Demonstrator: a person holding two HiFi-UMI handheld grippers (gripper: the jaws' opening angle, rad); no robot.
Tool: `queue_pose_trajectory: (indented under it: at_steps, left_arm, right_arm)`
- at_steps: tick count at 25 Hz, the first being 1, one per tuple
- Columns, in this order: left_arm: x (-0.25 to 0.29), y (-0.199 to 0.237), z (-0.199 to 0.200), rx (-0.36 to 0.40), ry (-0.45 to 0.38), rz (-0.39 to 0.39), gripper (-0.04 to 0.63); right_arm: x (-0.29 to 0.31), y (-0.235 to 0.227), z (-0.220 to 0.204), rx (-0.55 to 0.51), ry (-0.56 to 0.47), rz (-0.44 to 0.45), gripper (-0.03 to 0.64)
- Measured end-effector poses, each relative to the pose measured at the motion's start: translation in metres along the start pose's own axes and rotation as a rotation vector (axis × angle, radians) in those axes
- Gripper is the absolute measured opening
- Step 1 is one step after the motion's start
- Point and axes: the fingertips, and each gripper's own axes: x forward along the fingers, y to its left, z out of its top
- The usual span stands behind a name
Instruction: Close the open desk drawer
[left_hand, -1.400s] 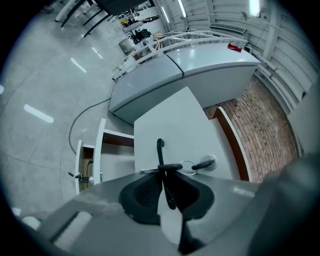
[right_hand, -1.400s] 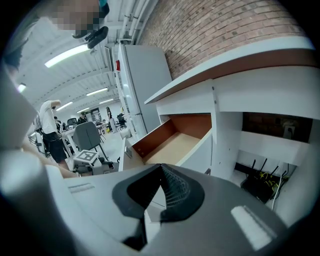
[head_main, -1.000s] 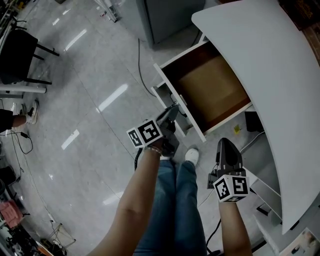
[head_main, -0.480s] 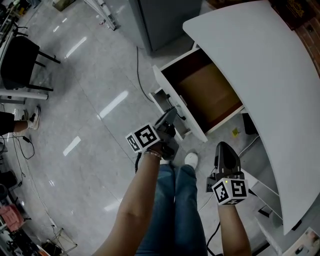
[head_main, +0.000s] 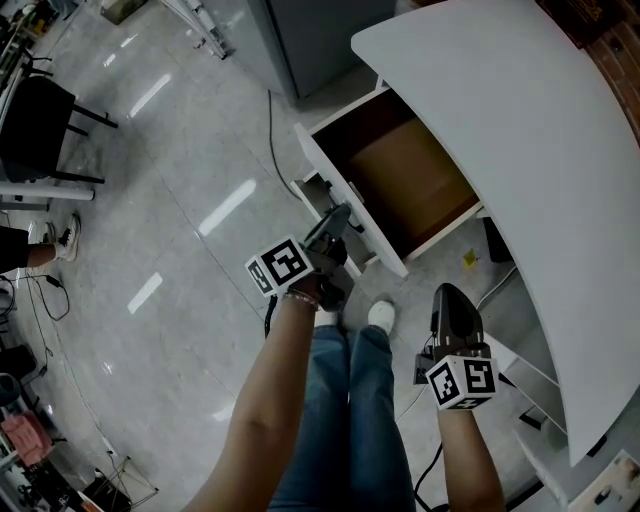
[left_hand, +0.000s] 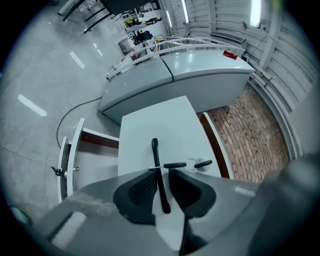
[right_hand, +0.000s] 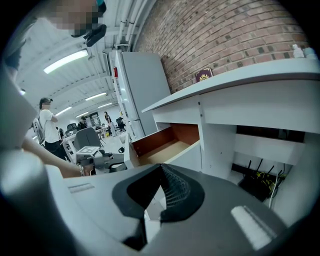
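The drawer (head_main: 410, 180) is seen pulled well out from under the white surface (head_main: 520, 130). Its brown bottom is bare and its white front panel is turned toward the near left. The left tool (head_main: 338, 220) is held right at that front panel, where the black handle (left_hand: 154, 150) is fixed. In the left gripper view the handle bar is found between the pads, running along the gap. The jaws have just been opening, and they stand apart with the bar loose between them, not clamped on it.

The right tool (head_main: 452, 292) is held low at the near right, well apart from the drawer, with its tips brought together on nothing.

The coming move is judged to turn on one line. The drawer's long axis runs from the front panel, at the near left, back under the surface toward the far right, and the left tool is pointed nearly along it. A push on the panel along that line would be needed, and the left hand is plainly the nearer. If the push were given off that axis, the drawer could be expected to bind on its runners.
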Motion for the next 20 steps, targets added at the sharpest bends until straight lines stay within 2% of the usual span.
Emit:
queue_pose_trajectory:
  at_steps: [8, 17, 20]
  left_arm:
    - [0.0004, 0.0024, 0.0007, 0.008, -0.012, 0.008, 0.061]
    - [0.0008, 0.002, -0.0003, -0.016, -0.032, 0.006, 0.058]
    - [0.0017, 0.0016, -0.0025, -0.027, -0.027, 0.028, 0.057]
  right_arm:
    - [-0.0009, -0.0062, 0.0018, 0.012, -0.012, -0.019, -0.002]
    - [0.0035, -0.0054, -0.0038, 0.028, -0.008, -0.029, -0.002]
    - [0.0037, -0.0054, -0.005, 0.025, -0.003, -0.03, -0.002]
